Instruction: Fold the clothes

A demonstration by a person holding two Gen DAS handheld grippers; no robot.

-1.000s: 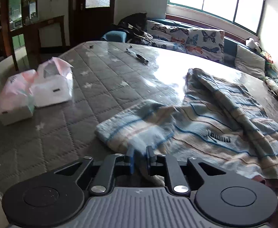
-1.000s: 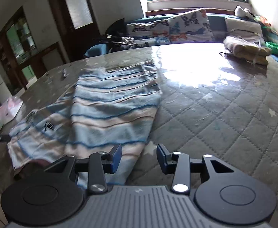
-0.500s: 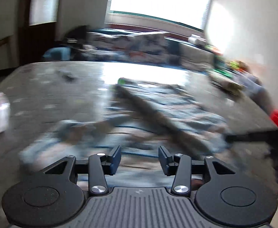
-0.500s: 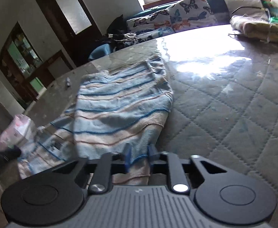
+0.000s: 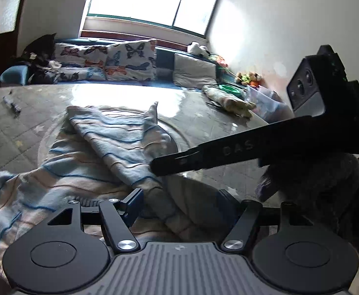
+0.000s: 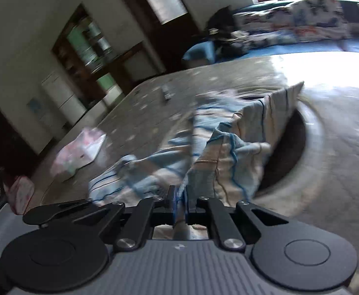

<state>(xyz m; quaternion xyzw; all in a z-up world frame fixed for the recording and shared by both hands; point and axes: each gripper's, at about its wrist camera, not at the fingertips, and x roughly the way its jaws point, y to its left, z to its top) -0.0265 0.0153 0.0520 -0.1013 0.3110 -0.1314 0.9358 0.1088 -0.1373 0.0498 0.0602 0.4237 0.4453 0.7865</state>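
A striped blue-and-beige garment (image 5: 110,142) lies crumpled on the grey quilted table (image 5: 9,145). In the left wrist view my left gripper (image 5: 179,202) hovers low over its near edge. Its jaws are opening, and the cloth lies loose below and between them with no pad pressing on it. From the right, my right gripper (image 5: 154,166) reaches in, shut on an edge of the garment. The right wrist view shows my right gripper (image 6: 179,202) pinching that striped garment (image 6: 231,152), with the fold lifted off the table. The left gripper's finger (image 6: 56,212) shows at lower left.
Pink-and-white bags (image 6: 81,151) sit at the table's left side. A small dark object (image 5: 13,107) lies farther back. Folded beige clothes (image 5: 228,100) rest at the far right edge. A sofa with butterfly cushions (image 5: 120,59) stands behind the table.
My left gripper let go of the garment's corner, opened and swung to the right. My right gripper shut on the garment's edge and carried it up and leftward.
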